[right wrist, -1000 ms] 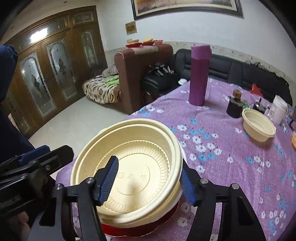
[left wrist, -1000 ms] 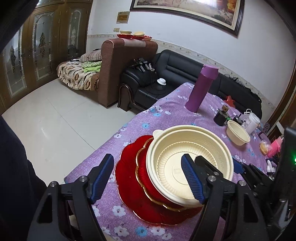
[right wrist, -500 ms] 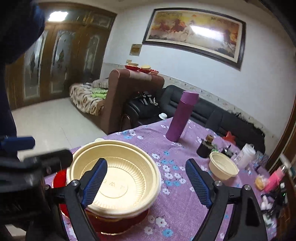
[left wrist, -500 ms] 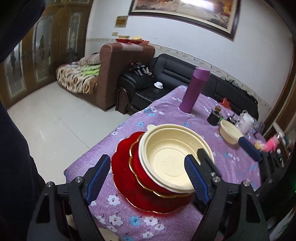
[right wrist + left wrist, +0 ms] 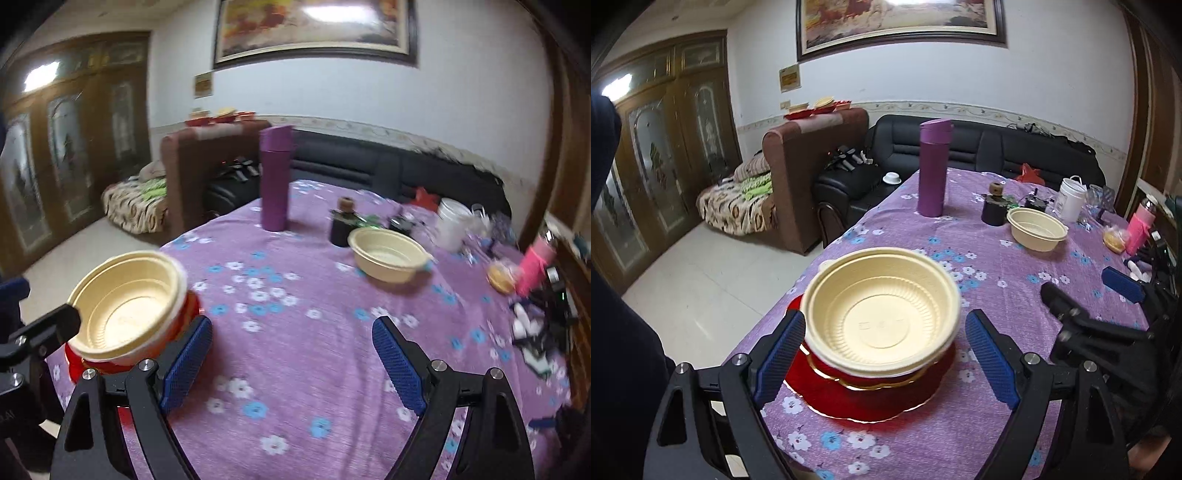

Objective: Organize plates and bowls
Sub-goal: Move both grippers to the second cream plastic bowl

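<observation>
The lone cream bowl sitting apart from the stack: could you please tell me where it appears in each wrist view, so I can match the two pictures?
Left wrist: the lone cream bowl sits upper right of centre, on the purple cloth, right of the black jar.
Right wrist: the same bowl sits right of centre, blurred.
Shared landmark: the purple flask, standing upright to the bowl's left in both.

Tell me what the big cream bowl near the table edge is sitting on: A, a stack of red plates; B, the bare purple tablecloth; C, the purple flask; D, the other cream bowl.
A: the big cream bowl rests on a stack of red plates, while the other cream bowl and the purple flask stand apart, farther along the table.
</observation>
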The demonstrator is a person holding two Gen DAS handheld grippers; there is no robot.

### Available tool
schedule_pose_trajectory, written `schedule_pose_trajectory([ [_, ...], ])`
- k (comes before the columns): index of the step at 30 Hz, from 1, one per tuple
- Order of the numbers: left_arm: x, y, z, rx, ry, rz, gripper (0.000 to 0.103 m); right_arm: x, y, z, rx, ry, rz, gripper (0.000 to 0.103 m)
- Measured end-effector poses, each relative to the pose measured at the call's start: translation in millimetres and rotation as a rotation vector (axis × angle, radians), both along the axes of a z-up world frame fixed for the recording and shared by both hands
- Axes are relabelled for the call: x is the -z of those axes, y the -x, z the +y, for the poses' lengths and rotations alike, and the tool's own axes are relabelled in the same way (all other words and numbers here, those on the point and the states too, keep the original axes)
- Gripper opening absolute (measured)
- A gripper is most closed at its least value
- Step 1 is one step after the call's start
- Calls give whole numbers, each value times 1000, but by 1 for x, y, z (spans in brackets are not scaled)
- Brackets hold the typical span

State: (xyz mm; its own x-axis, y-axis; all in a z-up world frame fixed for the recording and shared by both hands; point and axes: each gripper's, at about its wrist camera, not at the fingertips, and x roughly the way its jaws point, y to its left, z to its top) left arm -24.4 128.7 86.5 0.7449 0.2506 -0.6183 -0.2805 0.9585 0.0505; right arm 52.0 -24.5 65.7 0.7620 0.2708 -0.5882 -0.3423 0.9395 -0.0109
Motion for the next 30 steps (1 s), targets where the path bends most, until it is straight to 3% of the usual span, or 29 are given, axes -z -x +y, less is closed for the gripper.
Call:
schedule_pose_trajectory([
  [7, 3, -8, -39, 45, -88, 20, 89, 14, -14, -39, 51, -73, 79, 91],
  [17, 11, -23, -74, 116, -120, 63, 89, 21, -22, -76, 106, -101, 99, 91],
  [24, 18, -28, -90, 182, -69, 93, 89, 33, -39, -116, 183, -164, 172, 91],
  [30, 34, -34, -101, 227, -39, 129, 89, 54, -81, -147, 252, -246, 287, 91],
])
